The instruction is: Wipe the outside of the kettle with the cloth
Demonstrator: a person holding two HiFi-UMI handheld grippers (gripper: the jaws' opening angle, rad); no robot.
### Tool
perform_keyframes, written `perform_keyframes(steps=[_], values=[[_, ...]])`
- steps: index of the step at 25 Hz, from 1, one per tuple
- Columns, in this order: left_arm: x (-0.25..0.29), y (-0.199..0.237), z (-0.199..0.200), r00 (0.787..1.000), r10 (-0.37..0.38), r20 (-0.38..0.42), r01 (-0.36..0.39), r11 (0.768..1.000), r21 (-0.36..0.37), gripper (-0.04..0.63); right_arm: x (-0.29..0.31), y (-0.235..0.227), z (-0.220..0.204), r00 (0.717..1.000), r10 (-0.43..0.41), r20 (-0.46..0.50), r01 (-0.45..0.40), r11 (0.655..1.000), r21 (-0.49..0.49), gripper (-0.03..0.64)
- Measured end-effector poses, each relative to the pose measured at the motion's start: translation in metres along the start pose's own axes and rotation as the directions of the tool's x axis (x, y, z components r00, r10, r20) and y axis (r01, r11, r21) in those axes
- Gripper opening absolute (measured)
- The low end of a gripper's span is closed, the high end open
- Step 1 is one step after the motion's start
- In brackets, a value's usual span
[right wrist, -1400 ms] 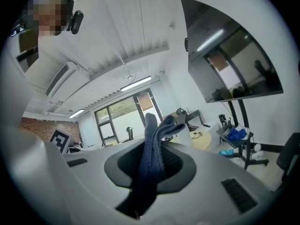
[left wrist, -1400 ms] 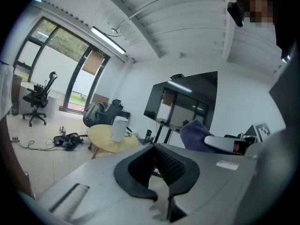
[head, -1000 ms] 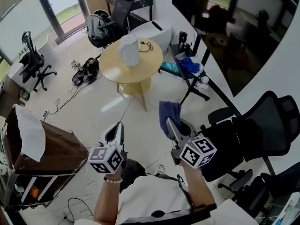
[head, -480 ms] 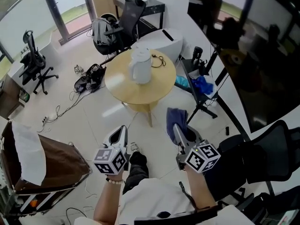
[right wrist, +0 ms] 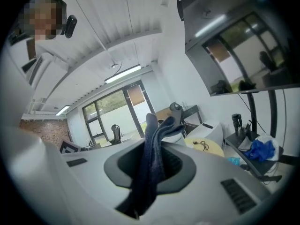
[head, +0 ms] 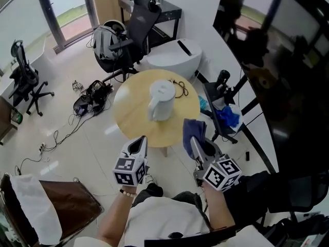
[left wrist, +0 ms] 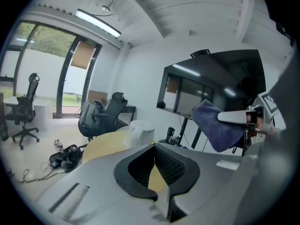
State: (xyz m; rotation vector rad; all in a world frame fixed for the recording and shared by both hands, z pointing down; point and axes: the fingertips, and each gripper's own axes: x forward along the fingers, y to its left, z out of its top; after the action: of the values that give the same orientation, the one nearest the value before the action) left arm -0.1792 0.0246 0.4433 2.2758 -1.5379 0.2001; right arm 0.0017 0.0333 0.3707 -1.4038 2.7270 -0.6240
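So at this point both grippers were held out short of the worktop (head: pixel 128 118), a round wooden one. The right gripper (head: pixel 195 141) was clamped on the cloth (head: pixel 190 129), a dark blue one. In its own view the cloth ran right up between the jaws, bunched and poking out past the tips, with a tail hanging down below. The left gripper (head: pixel 140 142) had its jaws together with nothing in them, which showed pretty clearly in its view.

The kettle (head: pixel 161 101), a white one, stood upright near the middle of the worktop. It was ahead of both grippers, roughly between the lines they pointed along, and neither touched it. From the left gripper it sat ahead, a touch to the left of the jaws. From the right gripper the cloth blocked most of that direction, so I couldn't make the kettle out there. The cloth was apart from the kettle.

Past the kettle, near the far edge of the worktop, lay a black cable (head: pixel 180 89). Further ahead of the grippers stood a black office chair (head: pixel 142 15), with a backpack (head: pixel 105 41) to its left. Off to the right of the right gripper, beside the worktop, was some blue stuff (head: pixel 226 116).
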Motion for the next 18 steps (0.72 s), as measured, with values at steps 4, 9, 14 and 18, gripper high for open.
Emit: perform_keyframes(steps=[4,9,14,18], values=[[0.044,0.011,0.009,0.999,-0.022,-0.031,0.023,0.999,0.039,0.002,0.037,-0.015,0.012,1.0,-0.018,-0.018,0.018,1.0,-0.024,0.066],[0.088,0.025,0.007,0.998,0.01,-0.055,-0.006,0.998,0.062,0.047,0.08,-0.048,0.022,0.999,0.002,-0.054,-0.004,0.999,-0.05,0.066],[0.139,0.043,-0.001,0.996,0.046,-0.072,-0.039,0.994,0.104,0.215,0.126,-0.075,0.025,0.99,0.048,-0.131,-0.062,0.993,-0.104,0.066],[0.17,0.051,-0.009,0.993,0.061,-0.1,-0.048,0.99,0.136,0.252,0.159,-0.09,0.025,0.978,0.066,-0.2,-0.1,0.981,-0.164,0.066]])
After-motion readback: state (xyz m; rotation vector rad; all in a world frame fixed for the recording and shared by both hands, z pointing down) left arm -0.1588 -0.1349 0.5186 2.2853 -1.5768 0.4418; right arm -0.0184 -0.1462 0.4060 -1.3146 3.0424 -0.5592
